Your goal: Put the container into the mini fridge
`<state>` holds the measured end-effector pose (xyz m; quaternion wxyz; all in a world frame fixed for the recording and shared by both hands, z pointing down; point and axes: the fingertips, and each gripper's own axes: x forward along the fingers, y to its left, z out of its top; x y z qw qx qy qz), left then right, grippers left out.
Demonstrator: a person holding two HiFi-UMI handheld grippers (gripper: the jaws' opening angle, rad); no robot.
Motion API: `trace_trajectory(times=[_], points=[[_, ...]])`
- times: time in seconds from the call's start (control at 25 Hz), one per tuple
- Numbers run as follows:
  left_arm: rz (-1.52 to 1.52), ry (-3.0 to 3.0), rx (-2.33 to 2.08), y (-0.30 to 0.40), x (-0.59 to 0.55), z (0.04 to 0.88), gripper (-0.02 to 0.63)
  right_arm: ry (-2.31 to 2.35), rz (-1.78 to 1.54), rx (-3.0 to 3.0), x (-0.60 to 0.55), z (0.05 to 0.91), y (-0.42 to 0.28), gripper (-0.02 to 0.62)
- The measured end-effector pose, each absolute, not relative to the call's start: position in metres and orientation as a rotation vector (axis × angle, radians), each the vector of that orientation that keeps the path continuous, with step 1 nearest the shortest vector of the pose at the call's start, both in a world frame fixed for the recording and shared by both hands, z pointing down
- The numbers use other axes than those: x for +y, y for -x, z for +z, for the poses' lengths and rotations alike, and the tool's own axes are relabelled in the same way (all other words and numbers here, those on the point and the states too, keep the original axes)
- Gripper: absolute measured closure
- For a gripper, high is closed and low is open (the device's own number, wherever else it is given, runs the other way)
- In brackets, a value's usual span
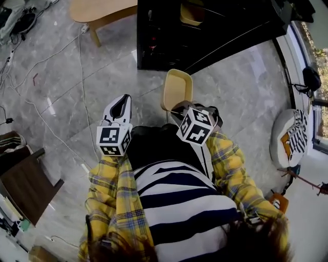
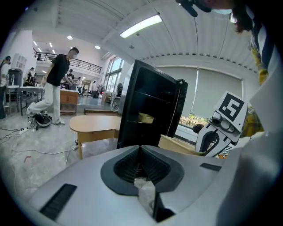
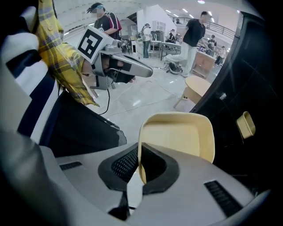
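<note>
A cream plastic container point(image 1: 177, 88) hangs tilted on edge over the floor, just in front of the black mini fridge point(image 1: 205, 30). My right gripper point(image 1: 180, 109) is shut on its near rim; in the right gripper view the container point(image 3: 177, 137) fills the middle and its wall sits pinched between the jaws. The fridge stands open, and a second cream container point(image 3: 245, 124) rests on a shelf inside it. My left gripper point(image 1: 121, 106) floats to the left of the held container, shut with nothing in it point(image 2: 140, 161).
A low wooden table point(image 1: 100, 13) stands left of the fridge. Cables trail over the grey marble floor point(image 1: 56, 92). A dark brown stand point(image 1: 25, 187) is at the left edge and a round cushion point(image 1: 289, 138) at the right. People stand far off point(image 2: 57, 84).
</note>
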<state>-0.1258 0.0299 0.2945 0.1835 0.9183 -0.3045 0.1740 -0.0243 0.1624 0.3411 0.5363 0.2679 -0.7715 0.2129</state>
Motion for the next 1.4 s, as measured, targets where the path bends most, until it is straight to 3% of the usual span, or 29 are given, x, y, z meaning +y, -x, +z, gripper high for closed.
trace_trajectory(times=[0.64,1.4], points=[[0.503,-2.492,-0.970,0.041,0.019,0.353,0.578,-0.490,0.452,-1.834,0.106,0.402,-0.068,0.566],[0.516,-2.485,-1.061,-0.019,-0.022,0.432,0.578,-0.490,0.343,-1.779,0.035,0.478,-0.126,0.566]])
